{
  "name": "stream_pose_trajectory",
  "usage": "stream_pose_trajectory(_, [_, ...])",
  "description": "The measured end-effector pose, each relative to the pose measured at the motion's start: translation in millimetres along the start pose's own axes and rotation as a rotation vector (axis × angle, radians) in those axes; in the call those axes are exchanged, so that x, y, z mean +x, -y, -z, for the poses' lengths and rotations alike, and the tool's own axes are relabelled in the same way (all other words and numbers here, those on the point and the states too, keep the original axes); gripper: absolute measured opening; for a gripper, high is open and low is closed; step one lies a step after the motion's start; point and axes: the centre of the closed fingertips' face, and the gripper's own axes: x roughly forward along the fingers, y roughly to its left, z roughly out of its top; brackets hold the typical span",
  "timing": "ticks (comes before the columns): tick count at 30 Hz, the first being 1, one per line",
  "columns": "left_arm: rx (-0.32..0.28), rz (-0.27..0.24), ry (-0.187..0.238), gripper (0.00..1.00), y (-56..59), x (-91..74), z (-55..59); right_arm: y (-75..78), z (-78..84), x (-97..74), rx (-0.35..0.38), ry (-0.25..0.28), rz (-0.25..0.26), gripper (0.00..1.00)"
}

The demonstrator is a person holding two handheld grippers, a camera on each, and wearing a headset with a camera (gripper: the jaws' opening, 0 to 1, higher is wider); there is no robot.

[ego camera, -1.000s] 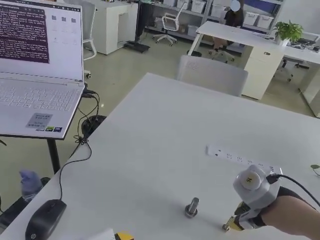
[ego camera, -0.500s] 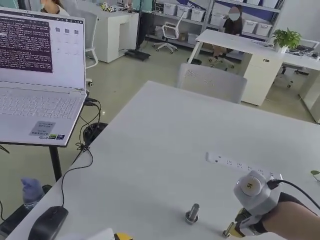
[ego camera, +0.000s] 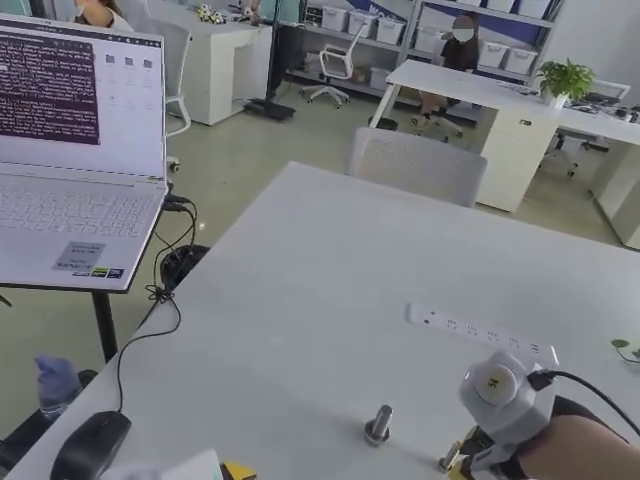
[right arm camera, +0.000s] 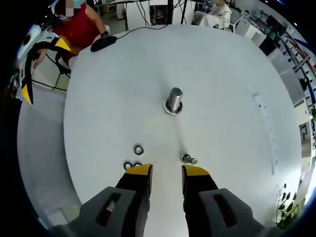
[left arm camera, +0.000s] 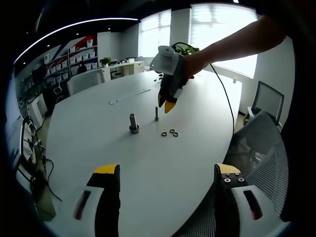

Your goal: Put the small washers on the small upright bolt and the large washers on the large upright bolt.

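The large upright bolt stands near the table's front edge. The thin small bolt stands to its right. Three small washers lie flat on the table beside the bolts. My right gripper hovers just short of the small bolt and the washers, its jaws a narrow gap apart with nothing between them. My left gripper is open wide and empty, held off the table's edge; it also shows as the left gripper.
A white power strip lies behind the bolts. An open laptop sits on a stand to the left, a black mouse at the table's near-left corner. A grey chair stands at the far edge.
The head view has shifted slightly. My right gripper stays beside the small bolt, and nothing on the table has moved.
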Motion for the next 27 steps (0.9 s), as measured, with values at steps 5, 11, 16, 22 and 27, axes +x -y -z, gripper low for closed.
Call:
stream_pose_trajectory(5, [0.003,0.003,0.003,0.77,0.3,0.8,-1.2,-9.5,0.0,-1.5,0.005,0.003,-0.005,0.26])
stream_pose_trajectory(11, [-0.004,-0.008,0.028,0.8,-0.3,-0.3,-5.1,-22.9,6.6,0.5,0.012,-0.001,-0.018,0.26])
stream_pose_trajectory(16, [0.0,-0.005,0.023,0.81,1.6,0.6,-3.0,-33.4,13.9,3.7,0.02,-0.01,-0.029,0.26])
stream_pose_trajectory(22, [0.008,0.007,0.013,0.8,5.9,1.9,-1.3,-39.4,17.5,5.0,0.029,-0.012,-0.036,0.26])
stream_pose_trajectory(27, [0.01,0.015,0.008,0.79,8.2,2.6,-0.3,-41.3,18.4,6.6,0.033,-0.013,-0.038,0.26])
